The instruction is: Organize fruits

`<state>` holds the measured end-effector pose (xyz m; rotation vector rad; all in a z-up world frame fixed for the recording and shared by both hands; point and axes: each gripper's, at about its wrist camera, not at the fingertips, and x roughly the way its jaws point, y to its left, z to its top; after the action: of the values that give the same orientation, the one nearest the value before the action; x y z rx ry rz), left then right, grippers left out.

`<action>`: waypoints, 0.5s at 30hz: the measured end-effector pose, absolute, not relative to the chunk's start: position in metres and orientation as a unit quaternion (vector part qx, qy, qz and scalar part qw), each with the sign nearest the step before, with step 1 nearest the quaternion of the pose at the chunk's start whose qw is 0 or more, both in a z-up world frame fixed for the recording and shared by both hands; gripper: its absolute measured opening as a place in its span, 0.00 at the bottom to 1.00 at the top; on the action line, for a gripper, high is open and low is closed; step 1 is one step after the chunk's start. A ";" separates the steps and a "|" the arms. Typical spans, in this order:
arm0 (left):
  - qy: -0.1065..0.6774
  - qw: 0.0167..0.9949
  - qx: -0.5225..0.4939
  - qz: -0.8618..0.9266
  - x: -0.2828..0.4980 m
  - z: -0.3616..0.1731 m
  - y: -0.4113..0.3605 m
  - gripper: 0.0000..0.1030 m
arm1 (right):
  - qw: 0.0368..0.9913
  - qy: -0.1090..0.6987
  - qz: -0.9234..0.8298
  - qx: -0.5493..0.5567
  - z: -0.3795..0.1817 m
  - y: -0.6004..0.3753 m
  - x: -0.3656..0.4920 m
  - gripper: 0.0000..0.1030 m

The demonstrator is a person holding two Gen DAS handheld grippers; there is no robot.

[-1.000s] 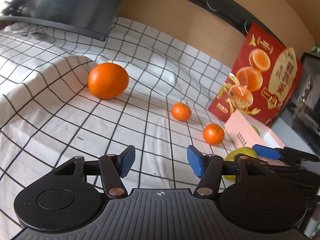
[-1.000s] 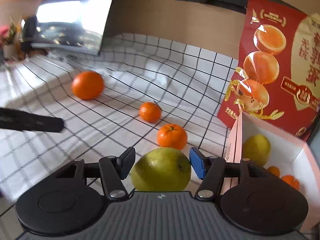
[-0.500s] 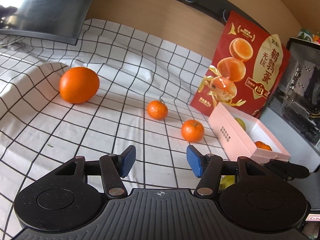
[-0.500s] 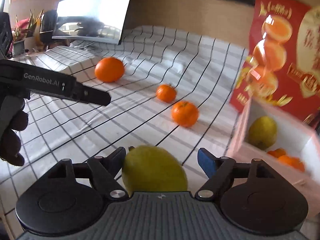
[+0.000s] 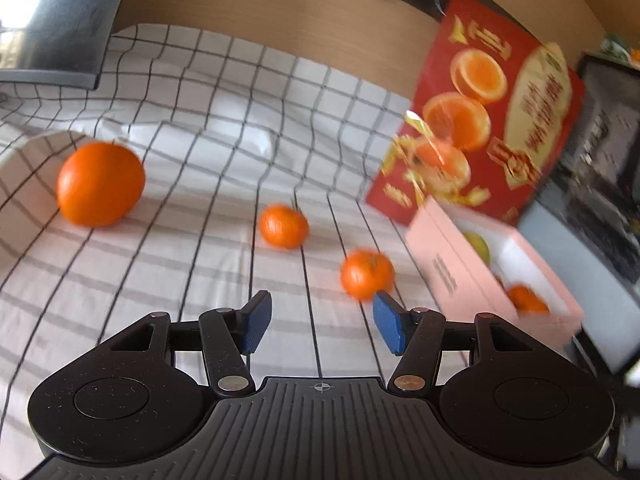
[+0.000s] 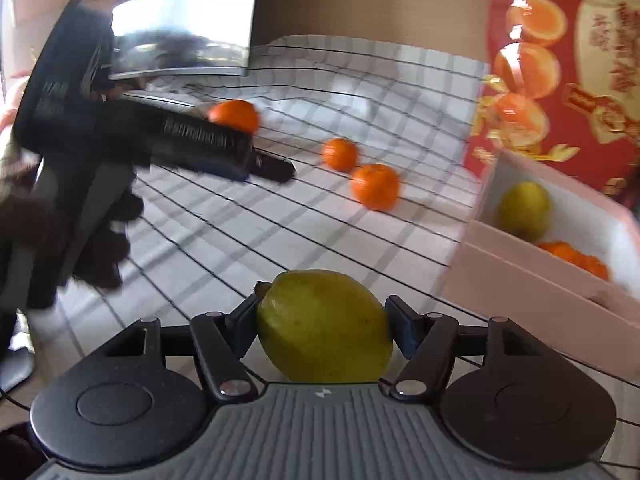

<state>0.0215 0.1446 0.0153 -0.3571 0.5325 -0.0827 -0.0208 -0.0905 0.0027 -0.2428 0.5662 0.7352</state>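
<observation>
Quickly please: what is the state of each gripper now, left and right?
Left gripper: open, nothing between its blue pads.
Right gripper: jaws have just been closing, now shut on the yellow-green lemon.

Left tool (image 5: 322,322): black ribbed housing, two round black discs, black linkage arms with silvery and copper-coloured pivot screws, blue ribbed fingertip pads (image 5: 256,320). Right tool (image 6: 322,326): same build, small white logo on housing.
</observation>
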 end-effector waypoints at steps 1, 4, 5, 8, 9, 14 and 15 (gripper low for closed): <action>0.258 0.948 -0.182 -0.035 0.029 0.018 0.147 0.60 | 0.893 0.268 0.341 -0.122 0.001 -0.095 -0.021 0.65; 0.264 0.945 -0.194 -0.008 0.065 0.023 0.153 0.60 | 0.907 0.265 0.308 -0.114 -0.003 -0.115 -0.017 0.65; 0.272 0.943 -0.191 0.001 0.077 0.024 0.153 0.60 | 0.909 0.267 0.301 -0.105 -0.003 -0.121 -0.015 0.65; 0.303 0.938 -0.171 0.019 0.110 0.022 0.148 0.60 | 0.915 0.268 0.291 -0.074 -0.006 -0.138 -0.010 0.65; 0.311 0.936 -0.161 0.020 0.118 0.021 0.144 0.60 | 0.916 0.266 0.292 -0.063 -0.008 -0.143 -0.010 0.65; 0.337 0.933 -0.108 0.058 0.143 0.014 0.127 0.61 | 0.921 0.258 0.288 -0.036 -0.008 -0.153 -0.010 0.69; 0.337 0.934 -0.102 0.062 0.145 0.012 0.126 0.65 | 0.921 0.258 0.290 -0.034 -0.007 -0.154 -0.009 0.71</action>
<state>0.1454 0.1263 0.0124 -0.2092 0.6899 0.1267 -0.0094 -0.1543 -0.0074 -0.0690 0.5293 0.5959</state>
